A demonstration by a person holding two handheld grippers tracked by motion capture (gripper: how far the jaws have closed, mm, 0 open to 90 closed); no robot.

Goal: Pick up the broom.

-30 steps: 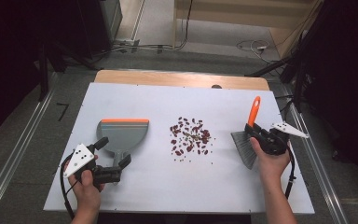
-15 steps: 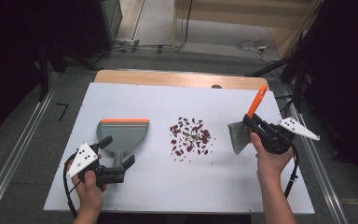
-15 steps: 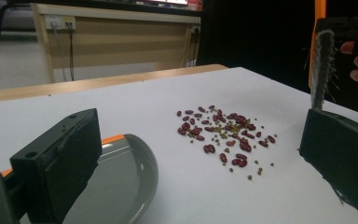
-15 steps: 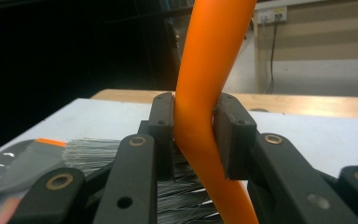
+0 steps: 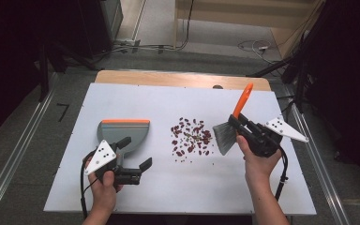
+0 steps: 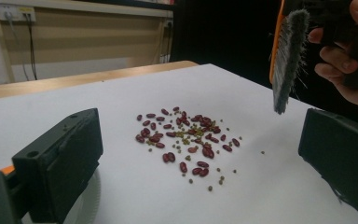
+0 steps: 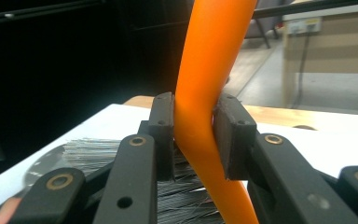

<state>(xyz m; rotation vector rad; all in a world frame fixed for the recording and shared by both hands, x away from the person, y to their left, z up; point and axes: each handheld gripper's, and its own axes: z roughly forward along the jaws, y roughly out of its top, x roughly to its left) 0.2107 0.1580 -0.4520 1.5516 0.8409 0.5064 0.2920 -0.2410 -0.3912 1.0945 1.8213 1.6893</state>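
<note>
White table (image 5: 262, 187): work surface, bare apart from the items below.
Grey dustpan with orange edge (image 5: 124, 131): lying flat at left, not held, well apart from the spill.
Left gripper (image 5: 133, 157): jaws wide open and empty, just beside the dustpan.
Right gripper (image 5: 236, 123): jaws clamped on the orange handle of the hand brush (image 5: 226, 136), bristles raised just right of the pile.
Red beans and small green ones (image 5: 191, 137): scattered mid-table, unswept; judged barely begun, all sweeping left.

Black gripper (image 5: 236, 123), white dotted plate
</note>
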